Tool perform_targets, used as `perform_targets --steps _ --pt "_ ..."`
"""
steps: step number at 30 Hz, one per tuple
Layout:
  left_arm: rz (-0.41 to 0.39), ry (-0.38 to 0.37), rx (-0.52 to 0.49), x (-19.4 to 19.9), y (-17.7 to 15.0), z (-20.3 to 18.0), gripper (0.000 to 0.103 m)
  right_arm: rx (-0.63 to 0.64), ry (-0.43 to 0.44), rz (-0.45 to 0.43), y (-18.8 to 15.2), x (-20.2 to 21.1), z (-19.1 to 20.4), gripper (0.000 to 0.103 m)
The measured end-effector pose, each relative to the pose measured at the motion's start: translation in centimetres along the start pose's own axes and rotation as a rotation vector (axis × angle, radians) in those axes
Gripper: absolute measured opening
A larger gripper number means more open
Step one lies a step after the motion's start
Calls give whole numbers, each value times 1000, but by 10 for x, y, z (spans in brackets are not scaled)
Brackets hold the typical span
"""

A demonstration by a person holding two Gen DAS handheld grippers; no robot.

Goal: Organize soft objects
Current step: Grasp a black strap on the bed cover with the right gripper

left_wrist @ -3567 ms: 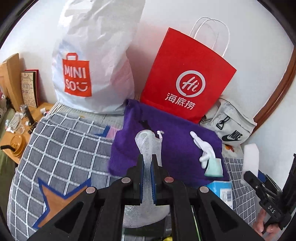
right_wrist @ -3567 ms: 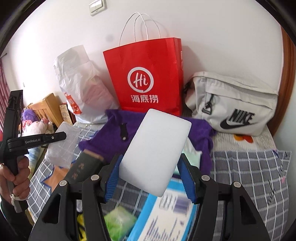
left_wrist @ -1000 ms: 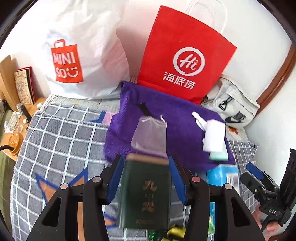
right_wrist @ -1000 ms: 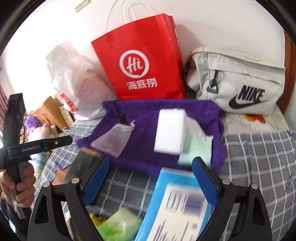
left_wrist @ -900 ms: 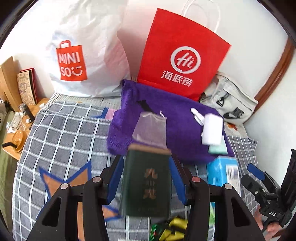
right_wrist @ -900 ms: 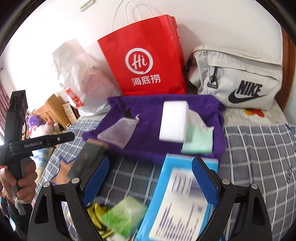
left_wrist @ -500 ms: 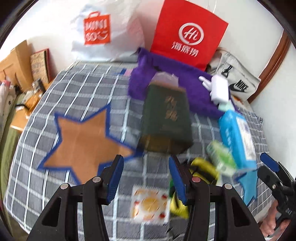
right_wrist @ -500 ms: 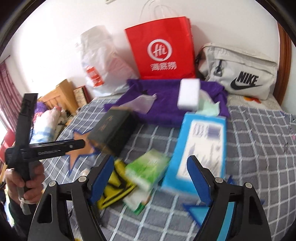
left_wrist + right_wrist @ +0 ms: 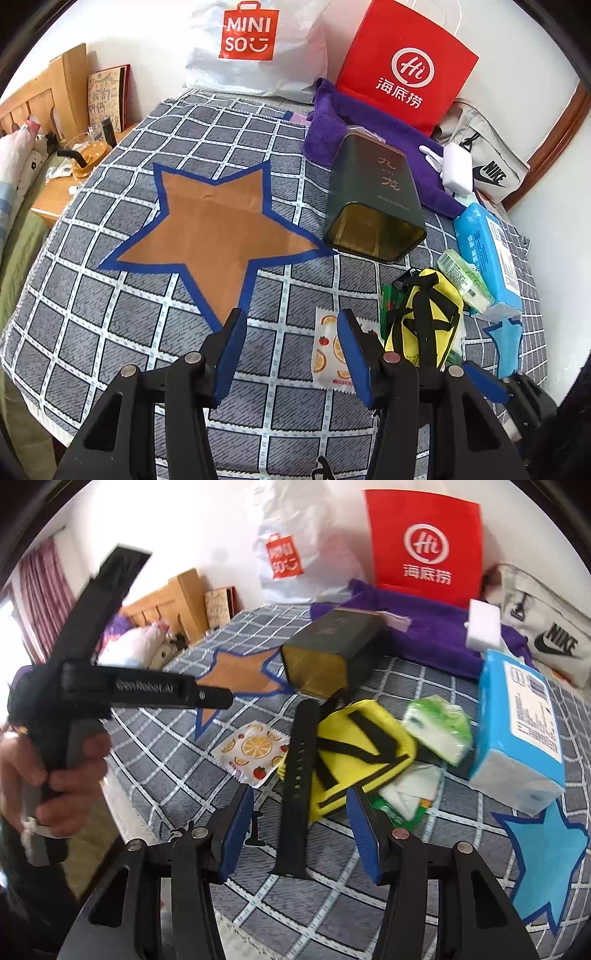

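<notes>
Grey checked bedspread with white grid lines (image 9: 110, 295), printed with a brown blue-edged star (image 9: 214, 229) and a smaller light-blue star (image 9: 543, 853), spread under everything. Against the white wall: white plastic MINISO bag (image 9: 255, 48), red paper bag with white handles (image 9: 406, 70), beige fabric pouch with a black swoosh logo (image 9: 487, 170). On a purple towel (image 9: 406, 136) near the wall: white rectangular sponge block (image 9: 484, 624) and, partly hidden behind the tin, a translucent mesh pouch (image 9: 397, 620). Just in front of the towel, lying on its side: dark green rectangular tin with gold lettering (image 9: 373, 199). Clustered near the lower right of the bed: blue wrapped tissue pack (image 9: 517, 731), green-and-white wet-wipe packet (image 9: 439, 727), yellow fabric pouch with black straps (image 9: 362, 753), black perforated watch strap (image 9: 299, 786) touching the pouch, fruit-printed white sachet (image 9: 255, 753) beside them. Left gripper (image 9: 291, 350) part open, empty, hovering over the bedspread at the sachet's edge. Right gripper (image 9: 301, 830) closing, pads apart, over the strap's near end and the pouch's corner, pressing on neither. Left hand (image 9: 44, 768) wrapped around the left gripper's handle.
</notes>
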State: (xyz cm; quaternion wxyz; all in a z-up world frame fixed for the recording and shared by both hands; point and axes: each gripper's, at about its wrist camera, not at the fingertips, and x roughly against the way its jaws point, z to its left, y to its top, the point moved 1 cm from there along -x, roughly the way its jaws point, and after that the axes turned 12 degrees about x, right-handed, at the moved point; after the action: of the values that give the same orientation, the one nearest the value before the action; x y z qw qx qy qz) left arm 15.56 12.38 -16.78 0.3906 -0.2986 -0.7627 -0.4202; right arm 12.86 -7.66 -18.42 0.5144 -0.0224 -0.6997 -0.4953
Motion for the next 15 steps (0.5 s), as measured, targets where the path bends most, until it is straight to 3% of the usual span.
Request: perform_targets --steps 3,4,5,15 --pt "1 -13 8 1 -2 4 49 24 -43 25 1 -14 8 51" --pt "2 -14 6 1 -3 5 49 34 -60 45 1 -20 9 39" --pt "3 -15 3 1 -4 6 49 42 -81 63 0 -25 9 20" --pt "37 -23 -27 -11 -18 2 49 -9 -81 -9 -5 7 -11 20"
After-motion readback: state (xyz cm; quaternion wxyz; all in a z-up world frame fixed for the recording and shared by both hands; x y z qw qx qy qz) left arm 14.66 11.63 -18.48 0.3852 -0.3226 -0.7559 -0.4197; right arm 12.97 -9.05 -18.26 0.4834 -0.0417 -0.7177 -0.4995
